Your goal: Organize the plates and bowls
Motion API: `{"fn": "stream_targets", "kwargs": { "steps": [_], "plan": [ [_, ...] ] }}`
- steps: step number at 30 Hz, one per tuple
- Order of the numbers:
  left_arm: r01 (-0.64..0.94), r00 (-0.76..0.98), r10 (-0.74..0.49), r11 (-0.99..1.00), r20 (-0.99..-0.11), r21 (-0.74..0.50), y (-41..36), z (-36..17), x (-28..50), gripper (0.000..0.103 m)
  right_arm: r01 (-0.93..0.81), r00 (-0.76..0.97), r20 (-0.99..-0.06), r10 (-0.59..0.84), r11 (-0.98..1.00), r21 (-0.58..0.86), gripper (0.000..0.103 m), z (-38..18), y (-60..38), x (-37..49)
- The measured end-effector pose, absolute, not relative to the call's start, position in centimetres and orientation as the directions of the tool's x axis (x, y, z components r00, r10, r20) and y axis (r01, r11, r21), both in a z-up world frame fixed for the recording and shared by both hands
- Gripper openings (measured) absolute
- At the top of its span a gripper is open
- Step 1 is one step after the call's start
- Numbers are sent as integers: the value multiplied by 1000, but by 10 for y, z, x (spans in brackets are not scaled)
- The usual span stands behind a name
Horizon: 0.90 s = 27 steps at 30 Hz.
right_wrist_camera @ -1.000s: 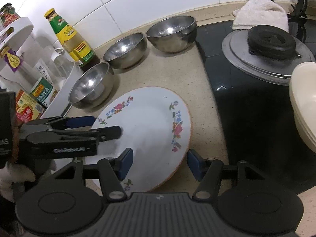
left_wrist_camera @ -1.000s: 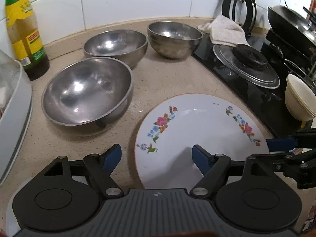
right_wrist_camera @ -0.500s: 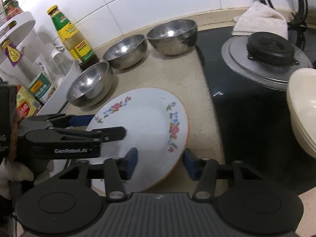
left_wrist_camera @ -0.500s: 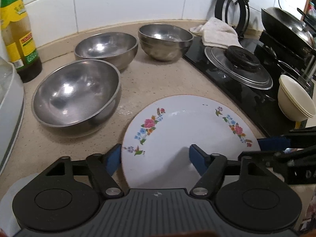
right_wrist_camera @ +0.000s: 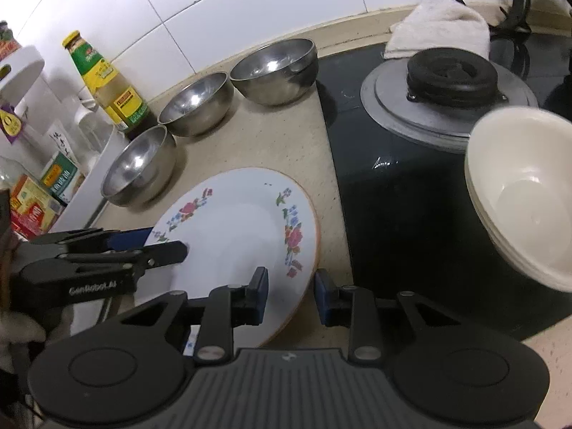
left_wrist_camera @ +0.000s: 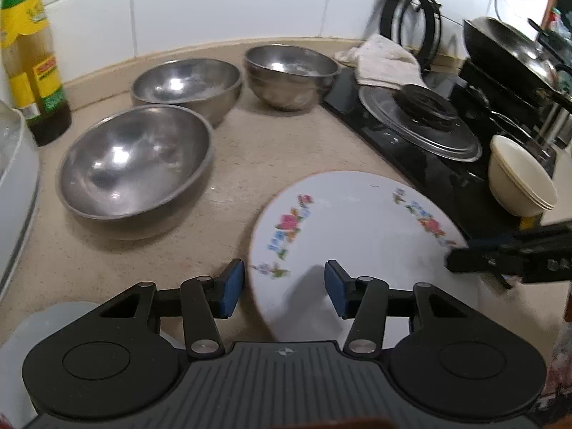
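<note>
A white plate with flower prints (left_wrist_camera: 357, 221) (right_wrist_camera: 243, 236) lies on the beige counter. My left gripper (left_wrist_camera: 284, 291) (right_wrist_camera: 168, 241) straddles its left rim. My right gripper (right_wrist_camera: 291, 295) (left_wrist_camera: 461, 252) straddles its right rim. Both pairs of jaws are closing, and a gap still shows between the pads and the rim. Three steel bowls (left_wrist_camera: 132, 164) (left_wrist_camera: 186, 82) (left_wrist_camera: 289, 71) stand in a row behind the plate. A stack of cream bowls (left_wrist_camera: 518, 178) (right_wrist_camera: 525, 193) sits on the black cooktop at the right.
A sauce bottle (left_wrist_camera: 32, 64) and a white rack (left_wrist_camera: 14, 178) stand at the left. On the cooktop (right_wrist_camera: 393, 196) rests a metal lid (left_wrist_camera: 418, 121), with a cloth (left_wrist_camera: 386, 60) behind it by the tiled wall. A dark wok (left_wrist_camera: 511, 53) sits far right.
Both grippers' jaws have narrowed around the plate's rims. In the left wrist view the plate has shifted a little to the right, while the steel bowls kept their places.
</note>
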<state>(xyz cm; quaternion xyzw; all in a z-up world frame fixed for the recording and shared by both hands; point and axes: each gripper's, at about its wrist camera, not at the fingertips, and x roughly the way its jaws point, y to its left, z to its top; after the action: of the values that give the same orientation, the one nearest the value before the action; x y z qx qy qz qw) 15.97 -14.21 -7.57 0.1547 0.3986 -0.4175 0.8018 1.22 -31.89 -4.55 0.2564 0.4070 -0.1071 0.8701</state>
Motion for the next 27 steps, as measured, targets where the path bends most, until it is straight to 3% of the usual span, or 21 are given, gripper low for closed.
{"fn": "stream_targets", "kwargs": {
  "steps": [4,9,16,27],
  "plan": [
    [786,353,-537,615,-767,-69,-142,-77,159,71,396,663,-747,42,828,398,32,-47,-321,7],
    [792,355,-548,607,-758,-67,-152,-79,146,72,366,689,-725,18,854,369,38,-48,-310,7],
    [754,364,-531,650,-765,-92,-150,-72,149,51,402,689,-725,-16,841,363,32,-47,-314,7],
    [758,404,-571,646,-714,-88,-148,-53,136,50,438,709,-704,-34,804,402,31,-34,-323,-1]
  ]
}}
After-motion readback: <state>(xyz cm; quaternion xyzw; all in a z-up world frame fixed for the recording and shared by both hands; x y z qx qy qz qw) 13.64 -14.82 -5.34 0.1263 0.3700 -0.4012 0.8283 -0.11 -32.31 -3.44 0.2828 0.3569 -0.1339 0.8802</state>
